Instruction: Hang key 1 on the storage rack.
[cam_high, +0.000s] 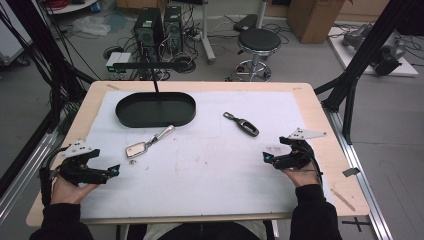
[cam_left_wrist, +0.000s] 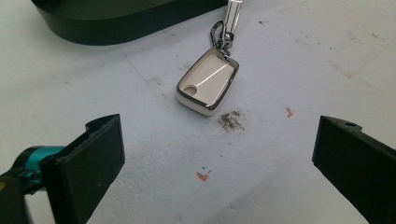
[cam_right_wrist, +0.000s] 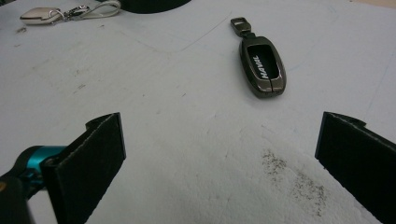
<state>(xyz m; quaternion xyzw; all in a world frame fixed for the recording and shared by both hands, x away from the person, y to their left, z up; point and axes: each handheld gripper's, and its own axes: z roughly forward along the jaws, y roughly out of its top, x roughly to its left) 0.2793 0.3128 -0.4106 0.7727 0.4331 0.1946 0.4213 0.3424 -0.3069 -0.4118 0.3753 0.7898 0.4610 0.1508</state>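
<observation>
The worktop (cam_high: 320, 107) carried a white mat (cam_high: 210, 170) over nearly all its surface, with bare wood left along the edges. A black oval tray (cam_high: 155, 109) sat at the far left of the mat, and wide open mat lay between the two hands.

The high view showed both hands at the near corners: the left claw (cam_high: 114, 171) near the left edge and the right claw (cam_high: 266, 158) near the right edge, each pointing inward. Both stood wide open and held nothing.

The pale key fob (cam_high: 135, 149) lay just near of the tray, ahead of the left claw and apart from it; its long axis ran diagonally, the strap end pointing far-right toward the tray. The left gripper view showed its glossy face, a round hole at one corner and the metal clip (cam_left_wrist: 219, 37).

The dark key fob (cam_high: 247, 127) lay right of centre, far-left of the right claw, its ring end pointing far-left. The right gripper view showed white lettering on it.
</observation>
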